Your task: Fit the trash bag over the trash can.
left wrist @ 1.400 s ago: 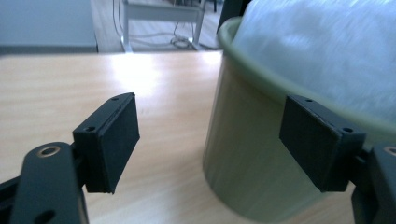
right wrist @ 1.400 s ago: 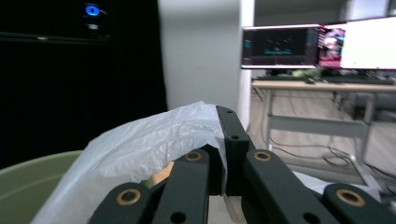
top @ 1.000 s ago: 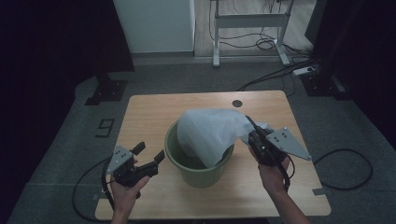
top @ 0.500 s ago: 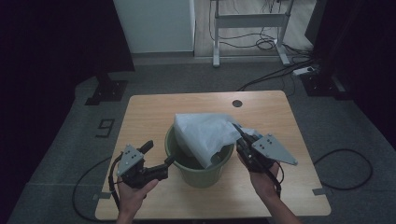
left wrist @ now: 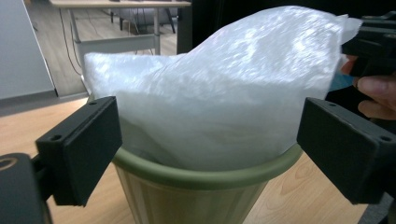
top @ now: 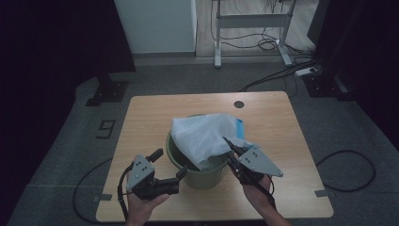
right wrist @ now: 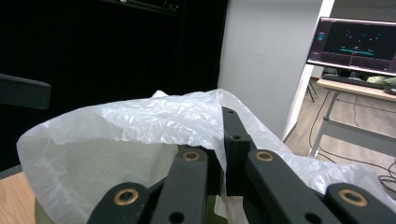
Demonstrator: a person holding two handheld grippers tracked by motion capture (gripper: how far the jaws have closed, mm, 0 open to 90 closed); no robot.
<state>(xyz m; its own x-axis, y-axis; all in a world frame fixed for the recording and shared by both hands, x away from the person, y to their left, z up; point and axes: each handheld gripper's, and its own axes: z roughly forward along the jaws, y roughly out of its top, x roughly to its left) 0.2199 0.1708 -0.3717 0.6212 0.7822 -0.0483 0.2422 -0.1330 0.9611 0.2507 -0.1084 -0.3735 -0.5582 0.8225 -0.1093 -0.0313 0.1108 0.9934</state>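
Showing from the left gripper (top: pixel 167 165) view: jaws just widened, empty, before bin (left wrist: pixel 196 179); right gripper (top: pixel 229 147) clamped on bag (top: pixel 207 136).

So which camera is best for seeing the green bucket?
The high view: it shows the green bucket whole on the table, with the white bag draped over it. The left gripper view shows its rim and upper wall up close. The right gripper view shows just a sliver of rim under the bag.
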